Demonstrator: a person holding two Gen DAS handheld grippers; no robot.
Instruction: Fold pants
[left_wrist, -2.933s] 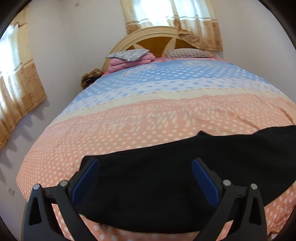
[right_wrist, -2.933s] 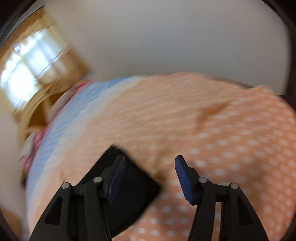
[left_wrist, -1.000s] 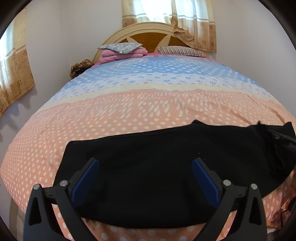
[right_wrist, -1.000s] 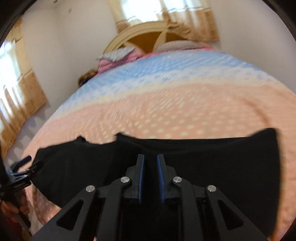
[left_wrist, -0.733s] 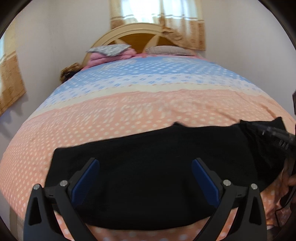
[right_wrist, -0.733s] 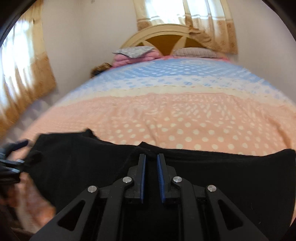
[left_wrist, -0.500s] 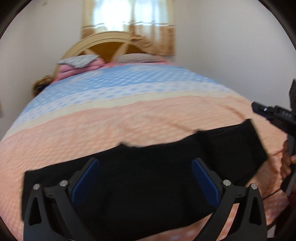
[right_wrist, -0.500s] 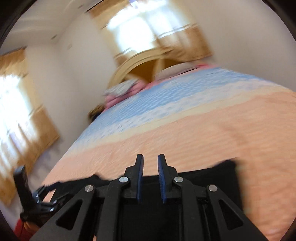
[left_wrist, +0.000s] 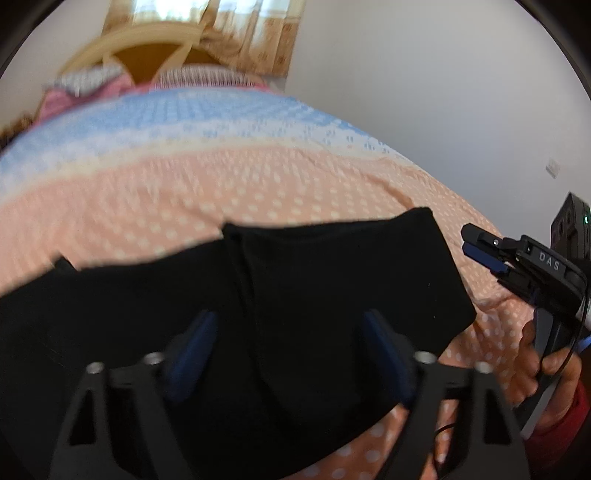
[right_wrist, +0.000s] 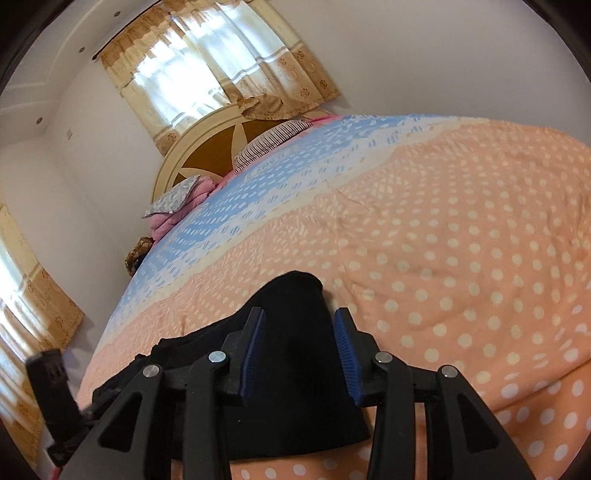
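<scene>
With black pants (left_wrist: 295, 295) lying flat on the near edge of the bed (left_wrist: 221, 192), both the left gripper (left_wrist: 291, 354) and right gripper (right_wrist: 299, 350) hover released, so pinch one end cleanly and carry it over square

Bright daylight through curtained window (right_wrist: 207, 70); left view motion-blurred, right sharp, fisheye-warped edges.
</scene>
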